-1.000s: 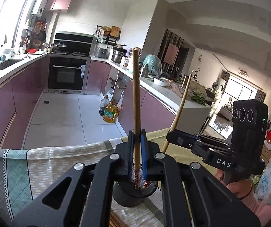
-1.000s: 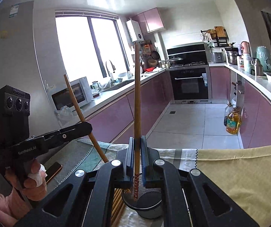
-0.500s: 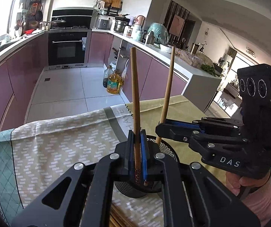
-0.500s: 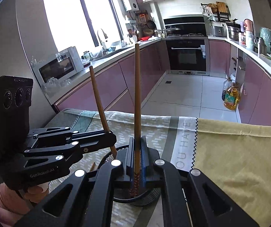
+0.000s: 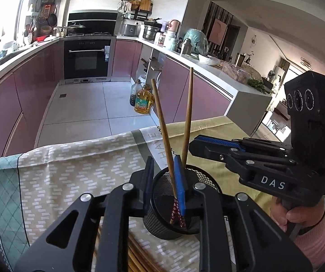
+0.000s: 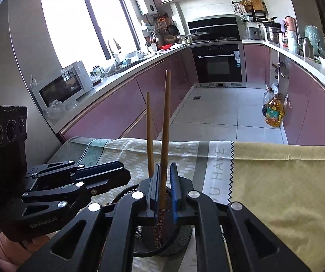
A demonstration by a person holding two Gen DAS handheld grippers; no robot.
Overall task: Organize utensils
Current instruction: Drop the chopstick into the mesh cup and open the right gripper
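- Purple-cabinet kitchen sitting behind; patterned tablecloth (image 5: 76, 172) covering the table.
- Black mesh holder (image 5: 169, 217) standing on the cloth at 6 o'clock.
- Two wooden chopsticks (image 5: 162, 127) leaning upright inside it, tips at the bottom.
- Left gripper (image 5: 164, 176) jaws just opening, now narrowly parted; one stick is resting loose against the blue pad.
- Right gripper (image 6: 164, 181) also just opening, a slight gap showing around its chopstick (image 6: 165, 122).
- More chopsticks (image 5: 137, 256) lying flat beside the holder.
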